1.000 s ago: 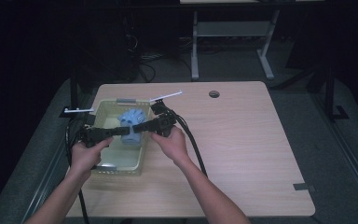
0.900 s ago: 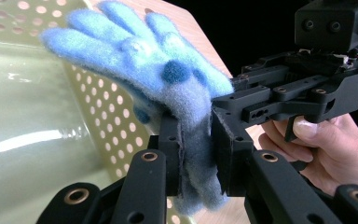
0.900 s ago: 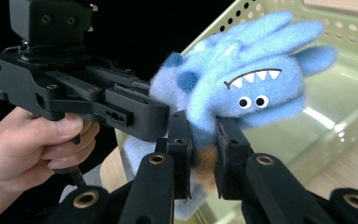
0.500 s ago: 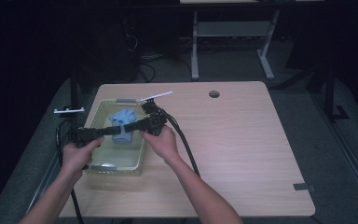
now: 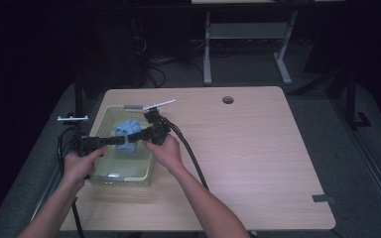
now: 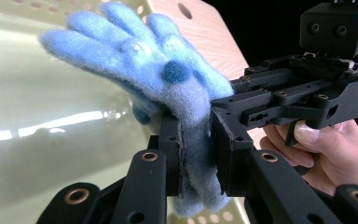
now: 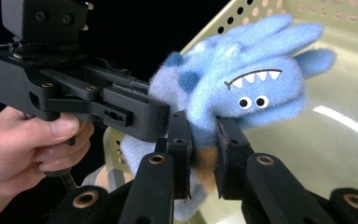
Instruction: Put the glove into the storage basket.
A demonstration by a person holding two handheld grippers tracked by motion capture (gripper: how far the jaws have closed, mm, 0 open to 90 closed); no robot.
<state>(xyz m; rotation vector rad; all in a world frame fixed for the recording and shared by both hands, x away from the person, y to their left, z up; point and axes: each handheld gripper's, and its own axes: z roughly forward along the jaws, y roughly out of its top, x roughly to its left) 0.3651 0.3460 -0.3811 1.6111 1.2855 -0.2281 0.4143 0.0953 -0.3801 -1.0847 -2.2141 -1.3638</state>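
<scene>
A fuzzy blue glove [image 5: 126,133] with a monster face [image 7: 254,91] hangs over the pale green basket [image 5: 110,177] at the table's left. Both grippers grip it from opposite sides. In the left gripper view, my left gripper [image 6: 196,140] is shut on the glove's lower part [image 6: 191,172], and the glove's fingers [image 6: 121,42] spread up and left. My right gripper [image 7: 204,140] is shut on the glove below the face. In the high view the left gripper [image 5: 120,141] and right gripper [image 5: 135,136] meet tip to tip at the glove.
The basket's perforated wall [image 7: 242,18] and shiny floor [image 6: 51,126] lie right behind the glove. Cables [image 5: 191,158] trail from the grippers across the wooden table [image 5: 258,158], which has a round hole [image 5: 227,99]. A strip of tape [image 5: 322,199] marks its front right.
Both hands have shifted left and sunk a little, carrying the glove lower over the basket. The grips have not changed.
</scene>
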